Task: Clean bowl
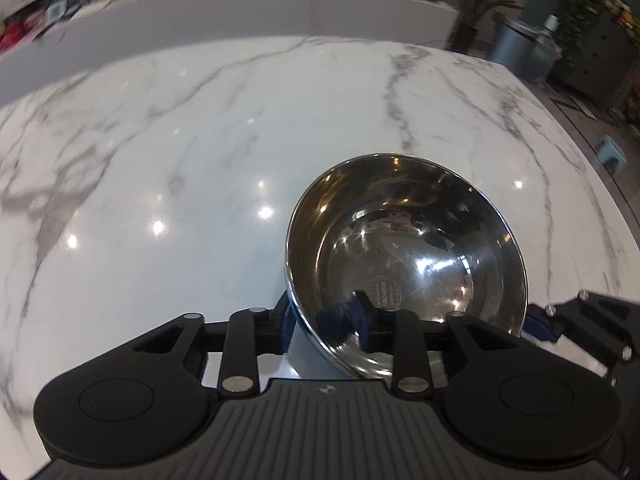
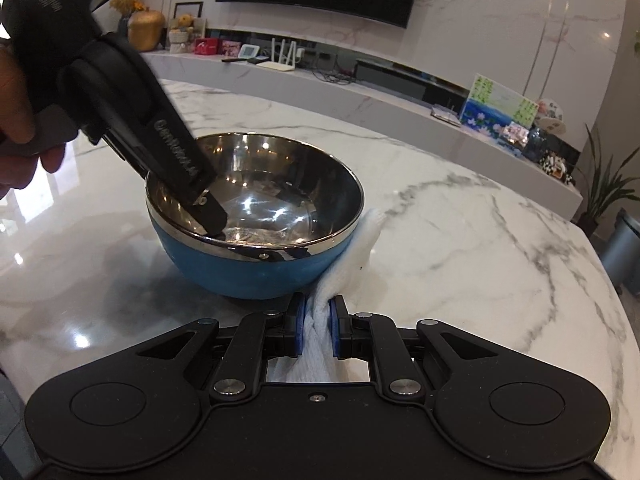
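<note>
Bowl of polished steel inside and blue outside sat upright on the marble table, and it looked light, rigid and slippery, so the thin rim seemed the only sure place to take it. The left gripper was pinched on that rim at the near-left side, one finger inside the basin and one against the outer wall. The right gripper stood just in front of the bowl's base, its jaws clamped on a white cloth that was soft and bunched, trailing up along the bowl's right flank and touching it.
</note>
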`<state>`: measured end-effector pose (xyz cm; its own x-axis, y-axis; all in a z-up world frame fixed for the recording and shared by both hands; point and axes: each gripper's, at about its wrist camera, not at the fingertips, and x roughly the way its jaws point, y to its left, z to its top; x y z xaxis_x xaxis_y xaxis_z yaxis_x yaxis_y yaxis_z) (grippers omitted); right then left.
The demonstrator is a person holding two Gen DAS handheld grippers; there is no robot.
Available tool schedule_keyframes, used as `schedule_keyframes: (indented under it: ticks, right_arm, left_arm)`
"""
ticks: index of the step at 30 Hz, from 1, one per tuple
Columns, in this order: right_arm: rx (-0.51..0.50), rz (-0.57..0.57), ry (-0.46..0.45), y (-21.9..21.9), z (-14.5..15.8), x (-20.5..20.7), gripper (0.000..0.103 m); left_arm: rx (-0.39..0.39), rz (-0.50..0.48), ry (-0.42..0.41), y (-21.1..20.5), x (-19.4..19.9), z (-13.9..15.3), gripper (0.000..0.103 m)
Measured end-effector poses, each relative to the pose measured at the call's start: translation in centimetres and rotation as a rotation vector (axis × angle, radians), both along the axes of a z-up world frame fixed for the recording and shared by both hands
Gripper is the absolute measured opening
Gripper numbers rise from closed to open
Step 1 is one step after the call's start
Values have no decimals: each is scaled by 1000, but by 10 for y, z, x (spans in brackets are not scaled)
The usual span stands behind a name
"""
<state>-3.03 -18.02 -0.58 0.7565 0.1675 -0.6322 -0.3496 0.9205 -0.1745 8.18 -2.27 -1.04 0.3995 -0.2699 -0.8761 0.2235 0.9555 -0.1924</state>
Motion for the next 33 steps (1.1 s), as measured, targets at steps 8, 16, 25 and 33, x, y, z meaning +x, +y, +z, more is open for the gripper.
schedule_keyframes:
  ticks: [8,16,25,33]
  right_arm:
    - [-5,11,-40,-2,7,12,11]
    - [-8,7,-101,-12,21,34,11]
    - [-26,55,-64,-8,12,38,11]
    - [-36,96,-56,-3,7,35,11]
  left_arm:
    - [-13,94,42,9,-11,-1,43]
    - [22,47,7,5,-11,3,34]
    - [67,-60,-51,0,-6,5,32]
    - [62,-132,-58,4,-2,5,32]
